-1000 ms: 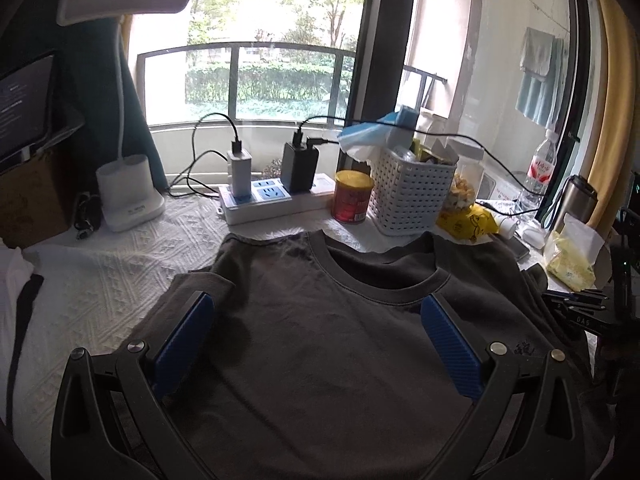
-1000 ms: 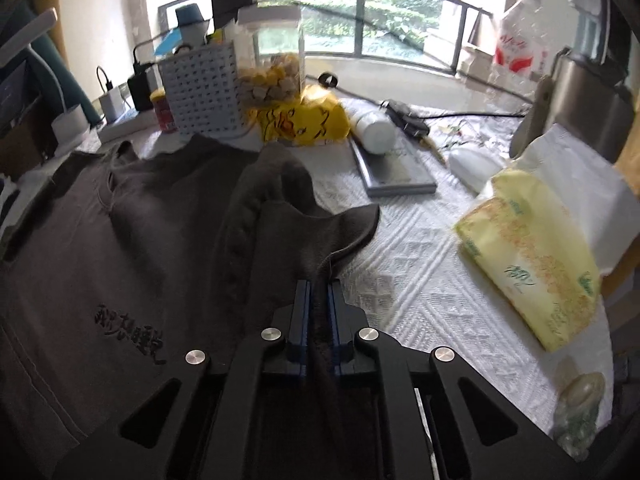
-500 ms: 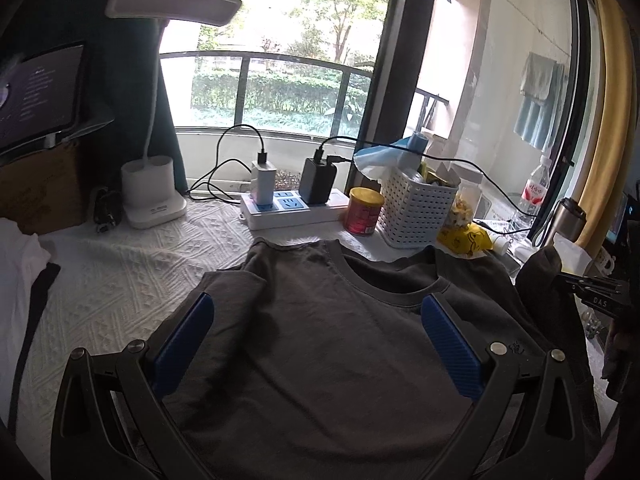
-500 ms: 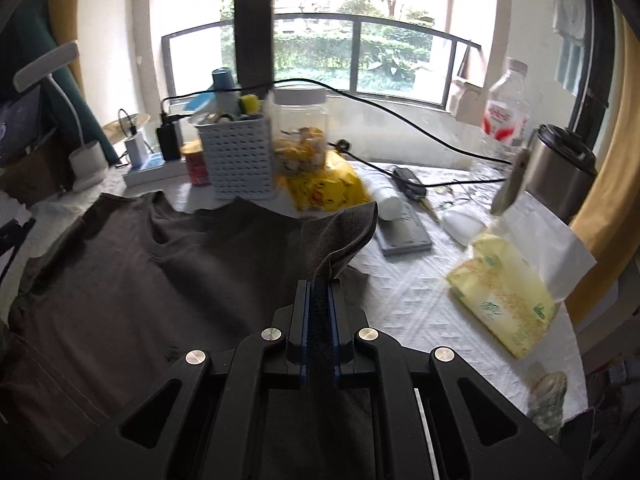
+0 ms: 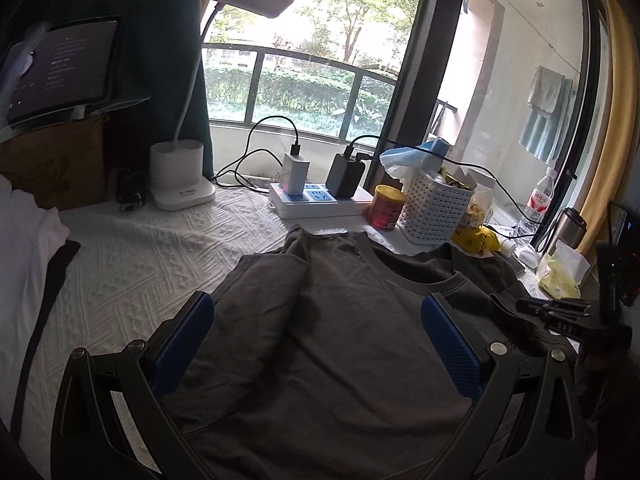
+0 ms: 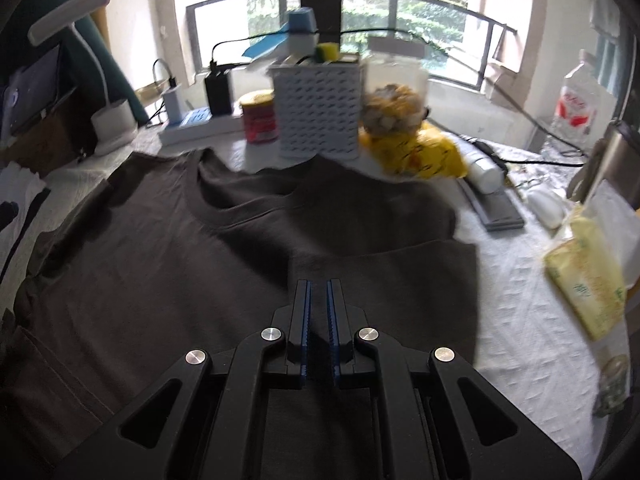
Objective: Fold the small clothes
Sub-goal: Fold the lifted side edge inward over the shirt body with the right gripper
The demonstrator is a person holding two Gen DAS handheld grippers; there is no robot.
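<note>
A dark grey T-shirt [image 5: 340, 344] lies spread on the tabletop [image 5: 132, 264], which is covered with a white textured cloth; its neckline faces the window and its left sleeve is folded in over the chest. The left gripper [image 5: 316, 344] hangs over the middle of the shirt with its jaws wide apart, blue pads on either side of the chest area, nothing between them being pinched.

In the right wrist view the right gripper [image 6: 318, 312] has its jaws nearly together, and dark fabric sits in the narrow slot between the blue pads, so it seems to be clamped on the shirt's right side, though blur makes the contact hard to confirm. A flap of the shirt, the right sleeve side, lies folded over the body just ahead of those jaws, its straight edge running toward the tabletop on the right.

Beyond the collar stand a white perforated basket [image 6: 318, 110], a red can [image 6: 260, 118] just beside it on the left, a white power strip [image 5: 316, 202] with two chargers plugged in, and a white desk lamp [image 5: 180, 180]. A yellow packet [image 6: 588, 280] lies well apart from the shirt on the right
</note>
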